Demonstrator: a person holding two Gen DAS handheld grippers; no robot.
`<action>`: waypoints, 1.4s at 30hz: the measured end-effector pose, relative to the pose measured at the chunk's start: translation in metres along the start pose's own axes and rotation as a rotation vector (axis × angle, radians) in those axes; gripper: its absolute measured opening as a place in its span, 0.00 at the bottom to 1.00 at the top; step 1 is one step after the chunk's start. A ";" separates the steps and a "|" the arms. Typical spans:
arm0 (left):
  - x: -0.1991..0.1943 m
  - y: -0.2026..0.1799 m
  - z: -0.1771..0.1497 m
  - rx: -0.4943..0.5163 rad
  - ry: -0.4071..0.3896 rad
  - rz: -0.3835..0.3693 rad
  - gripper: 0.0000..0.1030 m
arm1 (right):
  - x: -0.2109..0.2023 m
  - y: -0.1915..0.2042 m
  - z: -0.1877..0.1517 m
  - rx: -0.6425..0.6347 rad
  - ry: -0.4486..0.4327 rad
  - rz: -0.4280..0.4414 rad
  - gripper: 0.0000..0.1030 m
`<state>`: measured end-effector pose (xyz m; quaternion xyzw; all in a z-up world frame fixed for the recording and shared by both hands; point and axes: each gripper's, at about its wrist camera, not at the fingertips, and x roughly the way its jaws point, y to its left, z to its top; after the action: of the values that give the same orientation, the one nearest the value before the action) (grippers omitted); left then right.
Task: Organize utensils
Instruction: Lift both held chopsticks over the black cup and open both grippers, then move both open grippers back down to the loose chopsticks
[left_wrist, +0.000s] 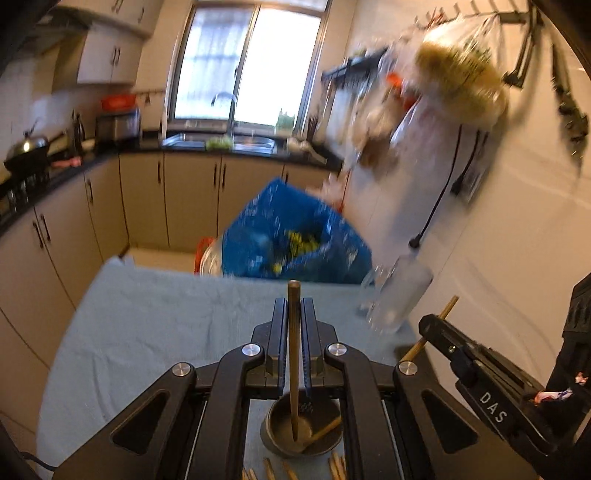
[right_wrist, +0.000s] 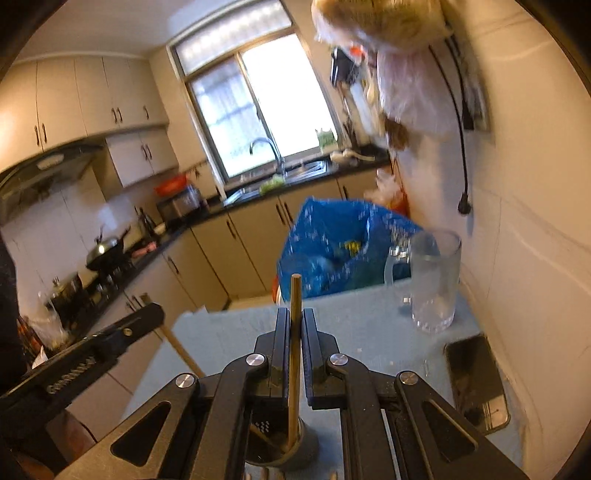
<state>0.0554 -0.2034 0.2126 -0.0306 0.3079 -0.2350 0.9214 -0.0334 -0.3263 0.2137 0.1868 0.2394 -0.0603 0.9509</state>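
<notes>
My left gripper (left_wrist: 294, 307) is shut on a brown chopstick (left_wrist: 293, 332) that stands upright between its jaws. The stick's lower end shows inside the mouth of a dark round cup (left_wrist: 280, 424), where another chopstick (left_wrist: 325, 430) leans. My right gripper (right_wrist: 295, 315) is shut on a second upright chopstick (right_wrist: 294, 295), its lower end over the same cup (right_wrist: 306, 448). The left wrist view shows the right gripper (left_wrist: 430, 325) on the right, clamping its stick (left_wrist: 448, 306). In the right wrist view the left gripper (right_wrist: 155, 312) is on the left with its stick (right_wrist: 181, 350).
Several loose chopsticks (left_wrist: 336, 465) lie on the blue-grey cloth (left_wrist: 147, 332) over the table. A clear glass mug (right_wrist: 436, 280) stands at the far right corner, with a phone (right_wrist: 476, 384) nearer. A blue bag (right_wrist: 343, 247) sits behind the table's far edge.
</notes>
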 end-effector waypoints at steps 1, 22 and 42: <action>0.006 0.002 -0.003 -0.005 0.021 0.003 0.06 | 0.004 -0.002 -0.003 0.001 0.009 -0.001 0.06; -0.092 0.052 -0.048 -0.096 -0.025 -0.021 0.50 | -0.046 -0.023 -0.031 0.027 0.027 -0.050 0.60; 0.015 0.063 -0.230 0.009 0.397 0.075 0.28 | -0.022 -0.062 -0.209 -0.047 0.408 -0.057 0.36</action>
<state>-0.0417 -0.1341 0.0056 0.0318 0.4836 -0.2033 0.8507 -0.1560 -0.3023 0.0336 0.1660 0.4335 -0.0427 0.8847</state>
